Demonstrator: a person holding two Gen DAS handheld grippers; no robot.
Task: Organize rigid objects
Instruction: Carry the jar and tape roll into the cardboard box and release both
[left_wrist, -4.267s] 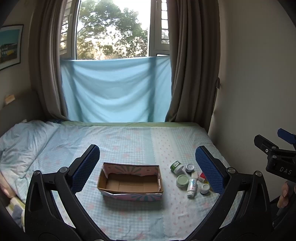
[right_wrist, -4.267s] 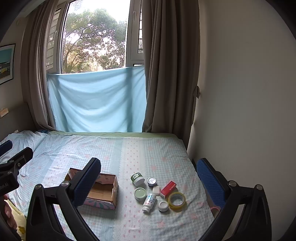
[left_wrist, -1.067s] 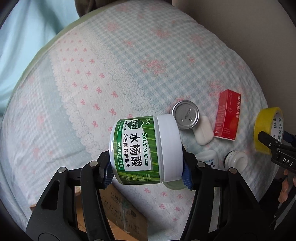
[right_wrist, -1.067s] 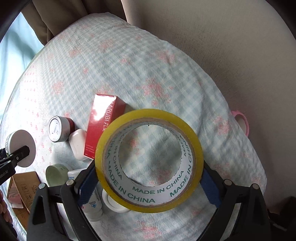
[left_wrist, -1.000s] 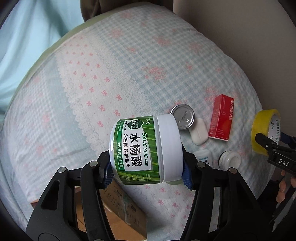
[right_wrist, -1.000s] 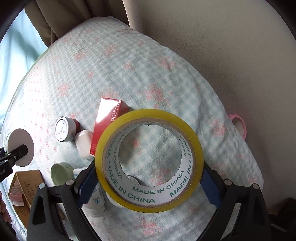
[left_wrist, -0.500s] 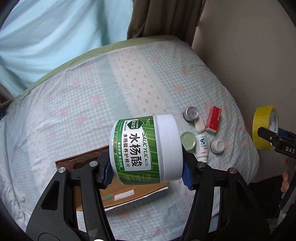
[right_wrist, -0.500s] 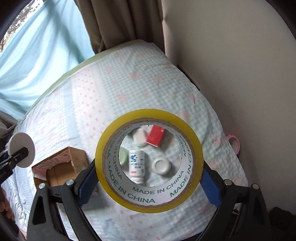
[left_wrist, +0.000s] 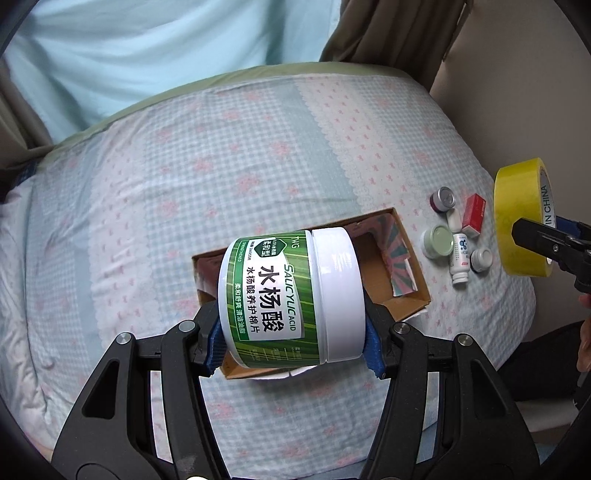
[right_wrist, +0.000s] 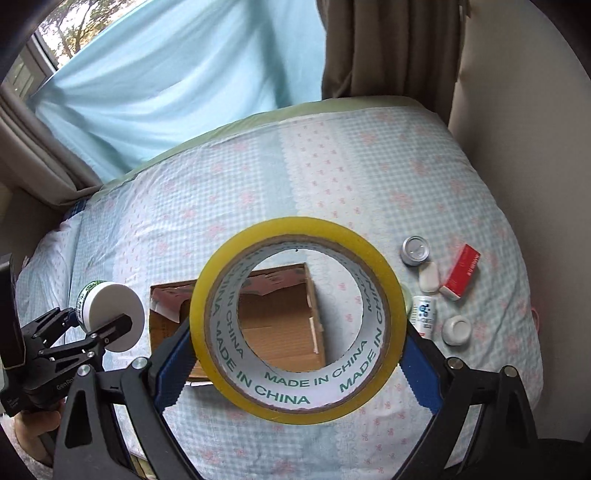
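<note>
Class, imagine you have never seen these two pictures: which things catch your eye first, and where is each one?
The green-labelled jar with a white lid fills the middle of the left view, clamped on its side in the left hand-held gripper above the open cardboard box. In the right view, the yellow tape roll held by the right hand-held gripper frames that box, with small containers on the bedspread to its right.

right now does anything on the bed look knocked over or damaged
Little stands out. The small white bottle lies on its side among the upright little jars, and the cardboard box has a ragged, torn-looking paper lining on its right wall. Nothing looks spilled.
</note>
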